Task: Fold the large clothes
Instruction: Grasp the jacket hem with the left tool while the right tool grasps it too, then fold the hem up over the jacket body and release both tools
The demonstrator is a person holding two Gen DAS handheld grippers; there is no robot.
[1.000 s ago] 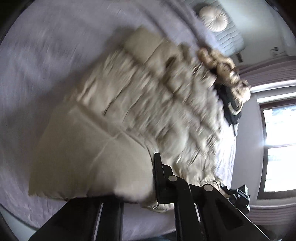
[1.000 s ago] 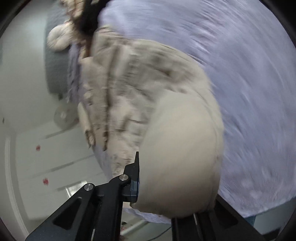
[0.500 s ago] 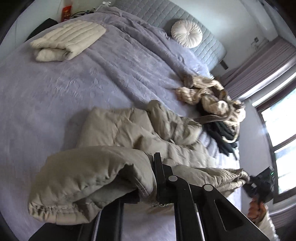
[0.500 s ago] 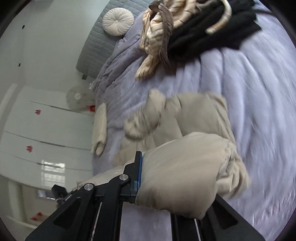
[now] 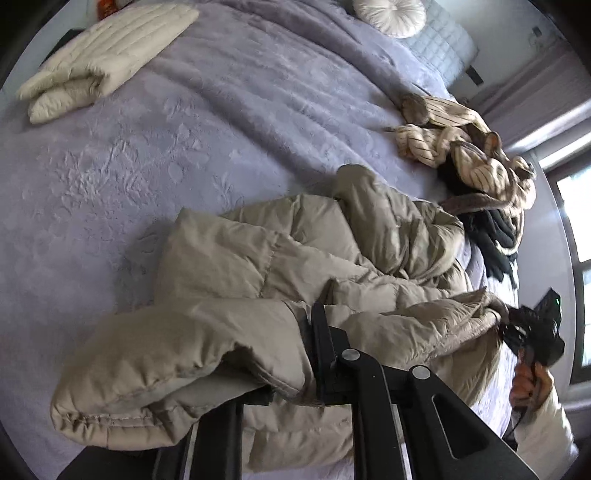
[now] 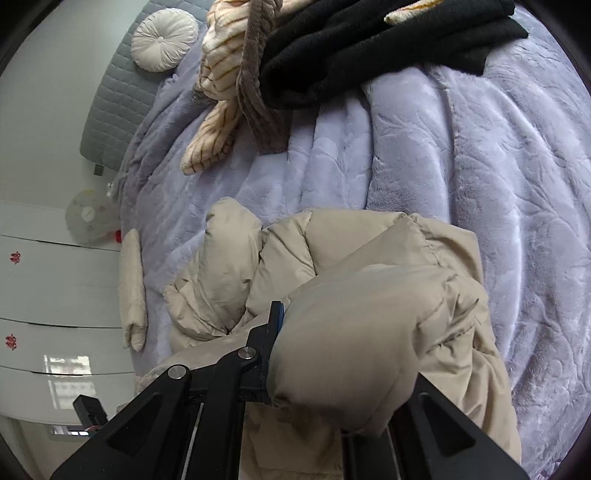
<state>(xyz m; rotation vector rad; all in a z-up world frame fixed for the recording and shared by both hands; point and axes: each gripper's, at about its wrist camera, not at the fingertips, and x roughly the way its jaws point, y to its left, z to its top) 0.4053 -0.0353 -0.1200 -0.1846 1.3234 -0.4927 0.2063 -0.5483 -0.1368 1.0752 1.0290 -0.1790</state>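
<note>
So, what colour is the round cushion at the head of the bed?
The round cushion is cream white, seen best in the right wrist view.

Left tool (image 5: 295,373): jaws opening, beige puffer coat (image 5: 295,266) hem between them. Coat: spread across purple bed (image 5: 184,129). Folded cream jacket (image 5: 103,59): far corner. Striped and black clothes pile (image 5: 476,170): opposite edge.

Home bedroom: bed (image 5: 258,92), round cushion (image 5: 388,14).
</note>
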